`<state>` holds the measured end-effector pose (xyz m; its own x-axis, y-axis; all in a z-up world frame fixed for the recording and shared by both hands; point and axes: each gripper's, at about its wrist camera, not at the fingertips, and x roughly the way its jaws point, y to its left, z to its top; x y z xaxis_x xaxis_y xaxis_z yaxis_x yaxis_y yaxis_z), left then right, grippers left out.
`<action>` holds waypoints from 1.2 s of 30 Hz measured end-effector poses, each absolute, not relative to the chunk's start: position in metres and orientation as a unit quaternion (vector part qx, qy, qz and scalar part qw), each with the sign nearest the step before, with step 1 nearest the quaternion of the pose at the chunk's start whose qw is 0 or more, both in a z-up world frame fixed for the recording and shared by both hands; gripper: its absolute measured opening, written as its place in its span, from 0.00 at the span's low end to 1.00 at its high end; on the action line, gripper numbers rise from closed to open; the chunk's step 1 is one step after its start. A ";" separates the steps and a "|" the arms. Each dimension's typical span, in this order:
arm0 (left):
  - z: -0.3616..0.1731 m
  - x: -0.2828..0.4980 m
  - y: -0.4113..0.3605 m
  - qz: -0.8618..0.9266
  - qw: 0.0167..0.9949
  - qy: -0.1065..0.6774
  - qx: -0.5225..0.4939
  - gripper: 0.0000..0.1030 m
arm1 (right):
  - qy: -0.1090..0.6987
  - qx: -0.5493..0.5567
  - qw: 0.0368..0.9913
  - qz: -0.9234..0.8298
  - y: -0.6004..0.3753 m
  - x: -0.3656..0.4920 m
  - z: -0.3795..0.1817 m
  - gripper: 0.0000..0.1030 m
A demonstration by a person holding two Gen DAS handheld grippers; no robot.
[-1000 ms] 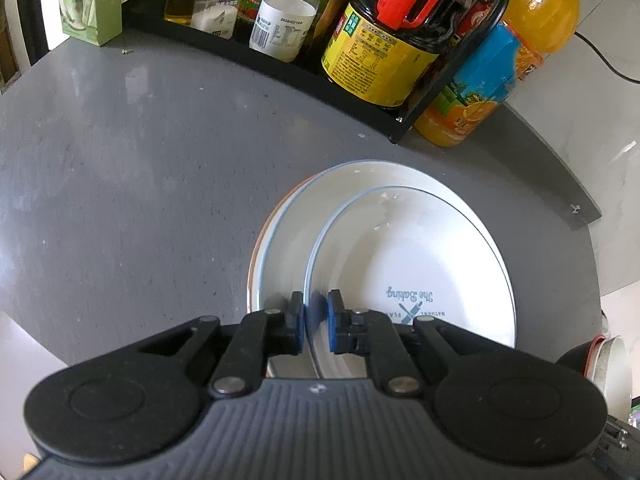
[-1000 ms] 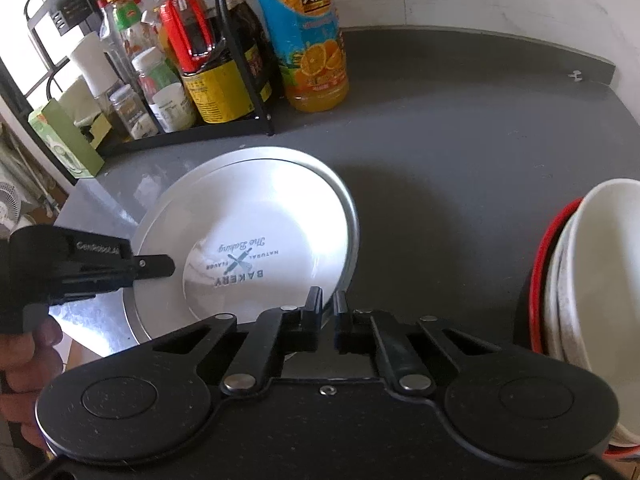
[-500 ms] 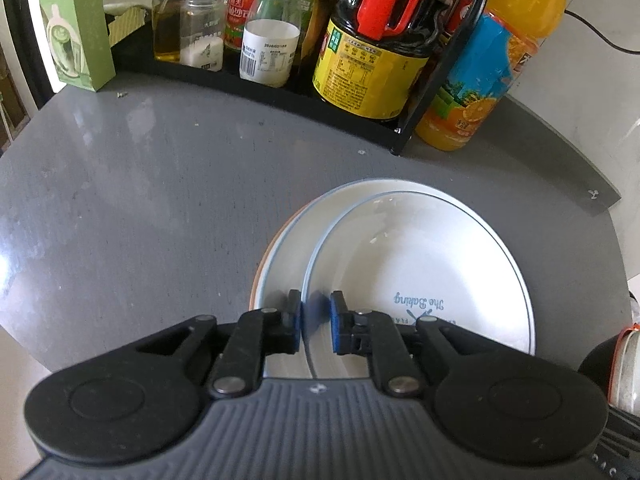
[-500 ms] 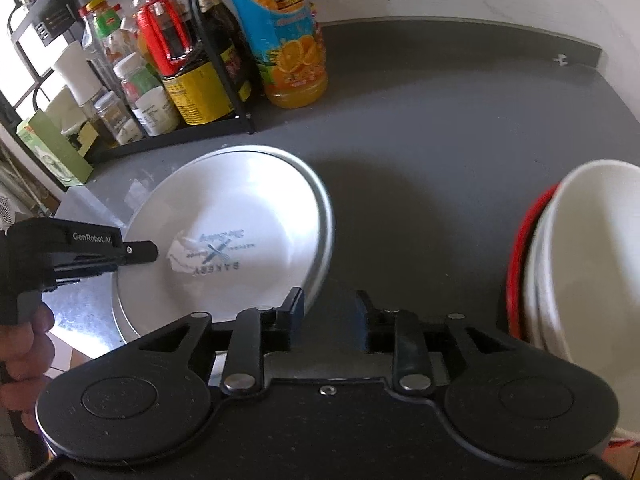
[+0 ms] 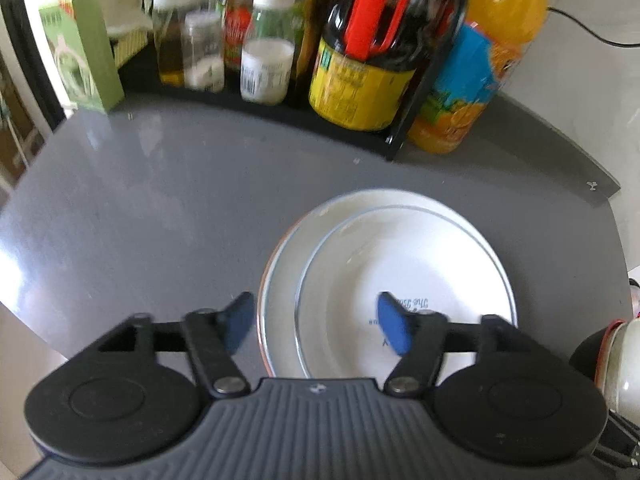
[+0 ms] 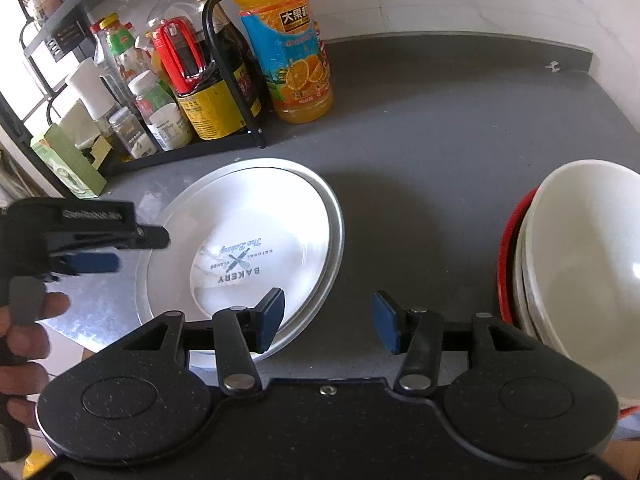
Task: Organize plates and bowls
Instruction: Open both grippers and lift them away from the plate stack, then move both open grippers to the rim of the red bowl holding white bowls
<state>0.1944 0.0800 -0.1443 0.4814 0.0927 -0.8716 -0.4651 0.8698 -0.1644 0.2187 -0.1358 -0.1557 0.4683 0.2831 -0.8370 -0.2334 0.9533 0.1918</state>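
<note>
A stack of white plates [image 5: 400, 264] lies flat on the grey counter; the top one carries a "BAKERY" print [image 6: 240, 260] and sits a little off-centre on a larger plate [image 5: 280, 280]. My left gripper [image 5: 316, 320] is open, its blue pads either side of the stack's near rim, touching nothing; it also shows in the right wrist view as the left gripper [image 6: 96, 248], held by a hand. My right gripper [image 6: 328, 320] is open and empty over the bare counter beside the plates. A stack of white bowls [image 6: 580, 264] in a red bowl stands at the right.
A black wire rack [image 6: 224, 80] with sauce bottles and jars lines the back left. An orange juice bottle [image 6: 288, 52] stands beside it, a green carton [image 5: 84, 60] at its far end. The counter's front edge [image 5: 24, 300] runs close to the plates.
Both grippers opened and let go of the top plate, which now rests on the stack. Both pulled back a little from the plates.
</note>
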 end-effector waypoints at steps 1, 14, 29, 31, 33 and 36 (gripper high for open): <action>-0.141 0.193 0.079 0.164 0.843 0.476 -0.189 0.71 | 0.492 0.026 0.858 0.148 -0.135 0.218 -0.154 0.48; -0.104 0.180 0.061 0.114 0.876 0.436 -0.169 0.78 | 0.429 0.039 0.893 0.128 -0.153 0.191 -0.114 0.97; -0.059 0.195 -0.008 0.122 0.891 0.422 -0.118 0.97 | 0.394 0.063 0.902 0.166 -0.220 0.202 -0.075 1.00; -0.055 0.196 -0.018 0.124 0.890 0.423 -0.118 0.99 | 0.397 0.068 0.900 0.168 -0.235 0.205 -0.072 1.00; -0.050 0.195 -0.026 0.116 0.893 0.417 -0.125 0.99 | 0.406 0.073 0.894 0.174 -0.248 0.208 -0.069 1.00; -0.043 0.194 -0.042 0.117 0.898 0.403 -0.131 0.99 | 0.408 0.077 0.892 0.179 -0.269 0.209 -0.067 1.00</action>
<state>0.1943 -0.0424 -0.0426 0.6470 0.1048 -0.7553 -0.3168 0.9379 -0.1413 0.2093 -0.2687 -0.0668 0.6029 0.3815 -0.7007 -0.2555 0.9244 0.2834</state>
